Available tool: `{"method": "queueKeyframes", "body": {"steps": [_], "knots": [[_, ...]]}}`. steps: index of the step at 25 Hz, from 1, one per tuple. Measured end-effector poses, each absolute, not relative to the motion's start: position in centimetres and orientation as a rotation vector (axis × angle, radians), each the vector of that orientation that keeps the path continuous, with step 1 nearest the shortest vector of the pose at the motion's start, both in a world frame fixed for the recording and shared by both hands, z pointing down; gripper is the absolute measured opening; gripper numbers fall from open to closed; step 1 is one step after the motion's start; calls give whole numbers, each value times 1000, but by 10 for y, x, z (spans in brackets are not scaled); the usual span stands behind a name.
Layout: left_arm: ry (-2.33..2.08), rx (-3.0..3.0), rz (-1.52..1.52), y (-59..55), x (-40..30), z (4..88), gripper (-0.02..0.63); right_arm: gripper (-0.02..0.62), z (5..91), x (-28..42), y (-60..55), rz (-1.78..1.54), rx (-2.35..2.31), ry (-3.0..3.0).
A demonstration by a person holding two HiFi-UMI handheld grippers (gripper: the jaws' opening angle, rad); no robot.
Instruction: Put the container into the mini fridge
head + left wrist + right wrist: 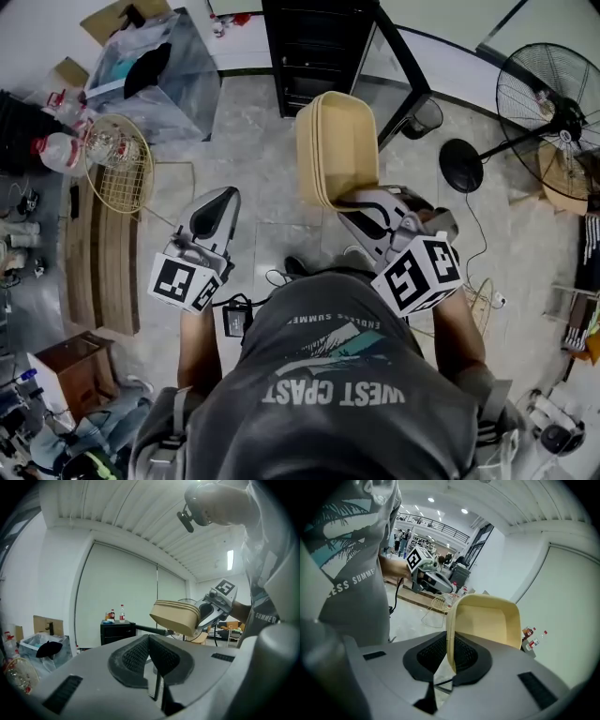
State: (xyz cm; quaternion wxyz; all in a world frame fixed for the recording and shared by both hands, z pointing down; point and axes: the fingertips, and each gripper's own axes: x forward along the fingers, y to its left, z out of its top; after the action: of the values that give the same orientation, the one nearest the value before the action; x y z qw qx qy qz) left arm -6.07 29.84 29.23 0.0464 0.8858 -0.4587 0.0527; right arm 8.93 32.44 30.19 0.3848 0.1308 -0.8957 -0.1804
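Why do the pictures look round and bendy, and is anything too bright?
Head view: the wide lens bows the floor at the edges, yet the container and fan look sharp. Left gripper view: dark round corners, curved ceiling lines, and a lamp that glares. Right gripper view: the same dark corners, and small spotlights shine as bright dots.

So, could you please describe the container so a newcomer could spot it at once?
Looking down over the person in the grey T-shirt, follow their right arm forward to the right tongs. Clamped by its rim there is the container: tan, rounded-rectangular and solid-walled, unlike the round wire basket further left.
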Motion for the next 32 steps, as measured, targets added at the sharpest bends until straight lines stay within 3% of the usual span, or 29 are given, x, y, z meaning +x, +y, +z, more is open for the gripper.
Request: {"method": "queueKeyframes", "body": {"steps": [32], "knots": [[-1645,2518,234,157,-51,294,15,44,316,90,143,-496,92,-2377]]}}
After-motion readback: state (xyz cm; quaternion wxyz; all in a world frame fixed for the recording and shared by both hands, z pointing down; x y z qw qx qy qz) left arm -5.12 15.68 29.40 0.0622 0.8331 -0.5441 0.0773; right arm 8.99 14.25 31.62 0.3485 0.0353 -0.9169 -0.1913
